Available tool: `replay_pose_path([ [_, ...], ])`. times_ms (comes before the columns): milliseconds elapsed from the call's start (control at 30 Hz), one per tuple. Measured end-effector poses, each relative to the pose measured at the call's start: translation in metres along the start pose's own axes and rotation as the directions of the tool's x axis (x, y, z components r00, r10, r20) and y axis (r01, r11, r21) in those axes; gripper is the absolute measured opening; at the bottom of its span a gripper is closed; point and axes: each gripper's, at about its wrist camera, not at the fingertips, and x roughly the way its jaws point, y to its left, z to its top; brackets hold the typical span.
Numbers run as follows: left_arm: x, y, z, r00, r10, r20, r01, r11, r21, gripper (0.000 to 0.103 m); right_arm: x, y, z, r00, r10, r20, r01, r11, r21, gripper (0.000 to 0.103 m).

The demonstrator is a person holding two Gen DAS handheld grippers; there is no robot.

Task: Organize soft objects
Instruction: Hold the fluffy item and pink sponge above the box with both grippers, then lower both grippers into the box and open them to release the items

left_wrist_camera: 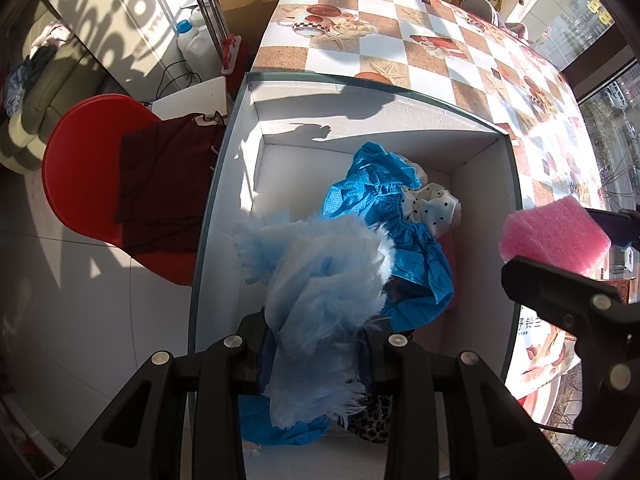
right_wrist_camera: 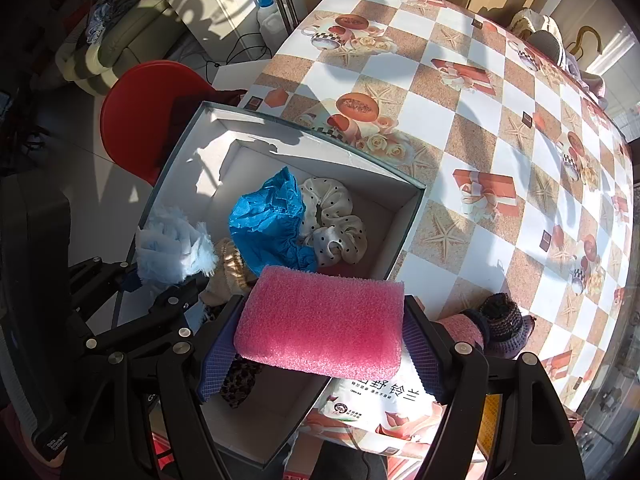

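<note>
My left gripper (left_wrist_camera: 316,340) is shut on a light blue fluffy cloth (left_wrist_camera: 320,280) and hangs over the near left part of an open white box (left_wrist_camera: 360,84). A bright blue shoe cover (left_wrist_camera: 372,196) and a white polka-dot scrunchie (left_wrist_camera: 432,204) lie inside the box. My right gripper (right_wrist_camera: 322,332) is shut on a pink sponge (right_wrist_camera: 320,320), with a purple pad on each end, above the box's (right_wrist_camera: 320,136) near right corner. From the right wrist, the left gripper (right_wrist_camera: 160,276) with the fluffy cloth (right_wrist_camera: 172,248) is at the left. Leopard-print fabric (right_wrist_camera: 240,380) lies under the sponge.
The box stands at the edge of a table with a checkered cloth (right_wrist_camera: 480,120). A knitted item (right_wrist_camera: 500,320) and a tissue pack (right_wrist_camera: 380,400) lie right of the box. A red chair (left_wrist_camera: 88,152) with a dark red garment (left_wrist_camera: 168,184) stands left of it.
</note>
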Motion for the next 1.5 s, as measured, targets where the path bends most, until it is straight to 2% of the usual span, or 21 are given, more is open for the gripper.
replay_pose_path([
  [900,-0.002,0.001,-0.003,1.0,-0.012,0.009,0.012,1.0,-0.001,0.037,-0.001,0.01,0.001,1.0,-0.003,0.006,0.003,1.0,-0.03,0.077],
  [1000,-0.004,0.0,-0.005,1.0,-0.012,0.022,0.012,1.0,0.0,0.047,-0.002,0.01,0.001,1.0,-0.001,0.008,0.001,0.999,-0.032,0.077],
  [1067,-0.006,0.001,-0.006,0.999,-0.021,0.038,0.021,1.0,-0.006,0.068,-0.002,0.01,0.001,1.0,0.001,0.007,-0.001,0.999,-0.032,0.077],
  [1133,-0.008,0.002,-0.007,0.997,-0.056,0.044,0.057,0.998,-0.014,0.082,-0.002,0.009,0.001,1.0,0.002,0.006,-0.002,1.0,-0.03,0.078],
  [1200,-0.009,0.002,-0.008,0.996,-0.074,0.049,0.075,0.997,-0.021,0.084,-0.003,0.009,0.0,1.0,0.002,0.005,-0.002,1.0,-0.027,0.078],
  [1267,-0.009,0.003,-0.009,0.996,-0.072,0.05,0.073,0.997,-0.025,0.092,-0.003,0.008,-0.001,1.0,0.002,0.005,-0.002,1.0,-0.023,0.079],
  [1300,-0.01,0.004,-0.009,0.996,-0.064,0.055,0.066,0.997,-0.029,0.092,-0.004,0.007,-0.001,1.0,0.001,0.006,-0.001,1.0,-0.022,0.082],
  [1333,-0.011,0.004,-0.01,0.996,-0.057,0.062,0.059,0.998,-0.032,0.092,-0.004,0.007,-0.002,1.0,-0.002,0.009,0.003,1.0,-0.02,0.095],
  [1367,-0.013,0.005,-0.01,0.996,-0.057,0.073,0.06,0.998,-0.036,0.092,-0.006,0.006,-0.002,1.0,-0.004,0.019,0.004,1.0,-0.017,0.102],
  [1500,-0.019,0.01,-0.012,0.992,-0.065,0.111,0.071,0.996,-0.051,0.092,-0.01,0.005,-0.002,1.0,-0.009,0.03,0.009,1.0,-0.015,0.102],
])
